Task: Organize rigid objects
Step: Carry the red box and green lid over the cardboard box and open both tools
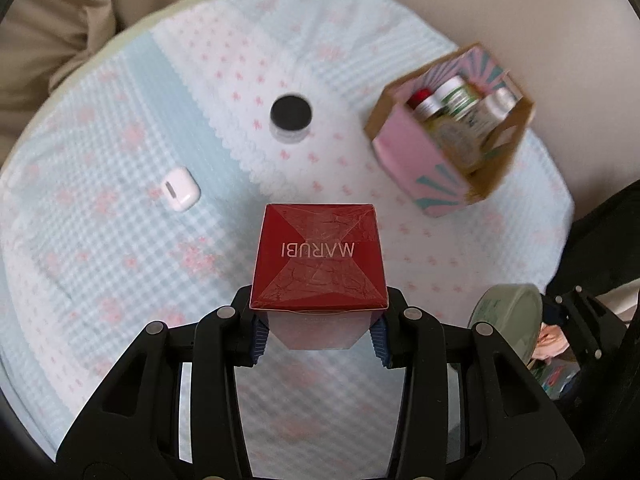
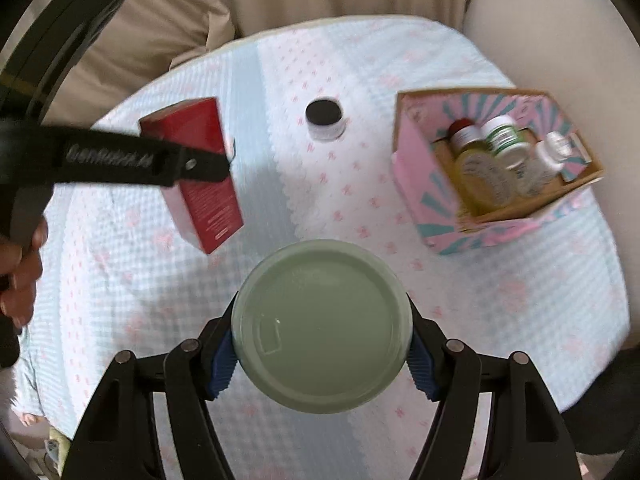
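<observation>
My left gripper (image 1: pixel 319 338) is shut on a red box (image 1: pixel 319 264) marked MARUBI and holds it above the cloth; the box also shows in the right wrist view (image 2: pixel 200 168). My right gripper (image 2: pixel 322 360) is shut on a pale green round jar (image 2: pixel 322 326), also seen at the lower right of the left wrist view (image 1: pixel 508 320). A pink cardboard box (image 1: pixel 404 152) with several bottles stands at the right, and shows in the right wrist view (image 2: pixel 416 168). A small black-lidded jar (image 1: pixel 291 114) and a white earbud case (image 1: pixel 179 189) lie on the cloth.
A round table under a pale blue and pink patterned cloth (image 1: pixel 100 240) carries everything. Beige cushions (image 2: pixel 132 48) lie behind it. The black-lidded jar also shows in the right wrist view (image 2: pixel 324 118).
</observation>
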A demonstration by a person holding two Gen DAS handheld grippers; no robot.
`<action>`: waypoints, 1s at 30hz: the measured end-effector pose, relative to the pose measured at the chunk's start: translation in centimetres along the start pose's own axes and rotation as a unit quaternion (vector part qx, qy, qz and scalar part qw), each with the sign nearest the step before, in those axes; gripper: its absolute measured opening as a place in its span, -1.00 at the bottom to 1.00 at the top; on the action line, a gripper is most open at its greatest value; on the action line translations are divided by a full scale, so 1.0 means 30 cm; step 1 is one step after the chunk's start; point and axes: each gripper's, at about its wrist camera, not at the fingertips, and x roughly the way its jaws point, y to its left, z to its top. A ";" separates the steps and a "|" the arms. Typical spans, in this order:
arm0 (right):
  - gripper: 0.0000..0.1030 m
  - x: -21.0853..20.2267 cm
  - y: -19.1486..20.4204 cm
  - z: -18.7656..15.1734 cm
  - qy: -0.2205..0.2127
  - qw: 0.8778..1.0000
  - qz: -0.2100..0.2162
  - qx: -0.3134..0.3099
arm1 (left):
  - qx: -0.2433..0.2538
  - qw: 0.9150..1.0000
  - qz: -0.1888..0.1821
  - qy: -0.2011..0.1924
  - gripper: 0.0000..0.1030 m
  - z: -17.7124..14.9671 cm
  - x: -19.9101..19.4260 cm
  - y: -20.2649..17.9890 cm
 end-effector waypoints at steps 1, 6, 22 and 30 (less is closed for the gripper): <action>0.28 -0.024 -0.010 0.013 -0.003 1.000 -0.002 0.001 | -0.006 1.000 -0.002 -0.007 -0.28 0.002 -0.035 -0.015; 0.28 -0.150 -0.077 0.054 -0.019 0.999 -0.004 0.025 | -0.019 0.998 -0.019 -0.050 -0.28 0.023 -0.170 -0.109; 0.28 -0.398 -0.526 0.295 -0.044 0.998 -0.004 0.049 | -0.085 0.991 -0.026 -0.101 -0.28 0.204 -0.275 -0.402; 0.28 -0.370 -0.810 0.460 -0.042 0.998 -0.001 0.037 | -0.104 0.990 -0.024 -0.090 -0.28 0.336 -0.154 -0.564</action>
